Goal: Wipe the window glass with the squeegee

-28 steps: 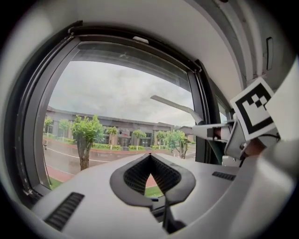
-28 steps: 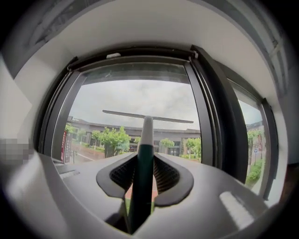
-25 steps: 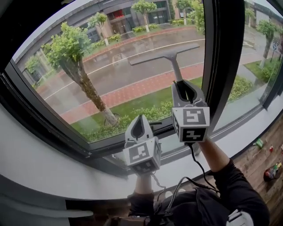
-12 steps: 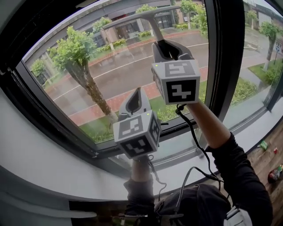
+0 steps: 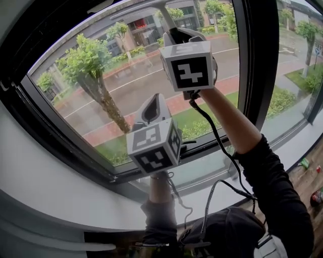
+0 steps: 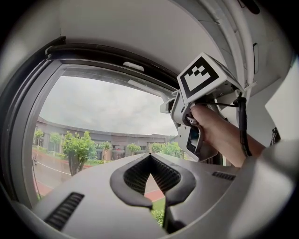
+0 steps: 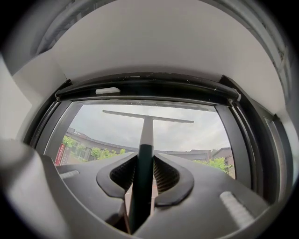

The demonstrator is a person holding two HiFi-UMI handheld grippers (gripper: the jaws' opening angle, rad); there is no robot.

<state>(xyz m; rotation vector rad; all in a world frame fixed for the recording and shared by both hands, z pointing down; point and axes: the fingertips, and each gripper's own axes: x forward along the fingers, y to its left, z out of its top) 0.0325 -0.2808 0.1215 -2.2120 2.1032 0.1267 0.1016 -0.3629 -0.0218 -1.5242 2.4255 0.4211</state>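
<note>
The squeegee (image 7: 147, 117) has a long thin blade on a pale neck and a dark handle. My right gripper (image 7: 145, 161) is shut on that handle, and the blade lies level just under the top frame of the window glass (image 5: 101, 95). In the head view the right gripper (image 5: 174, 31) is raised high on an outstretched arm, and only the squeegee's blade (image 5: 136, 10) shows at the upper edge. My left gripper (image 5: 154, 101) hangs lower near the pane's bottom, shut and holding nothing. The left gripper view shows its jaws (image 6: 150, 158) closed, with the right gripper (image 6: 201, 93) above it.
A dark vertical mullion (image 5: 252, 65) borders the pane on the right, and a dark frame (image 5: 60, 146) runs along its lower left. Below is a white sill and wall (image 5: 45, 201). A black cable (image 5: 212, 136) trails from the right gripper down the arm.
My right gripper has carried the squeegee up from the middle of the pane to its top edge. The left gripper has risen slightly.
</note>
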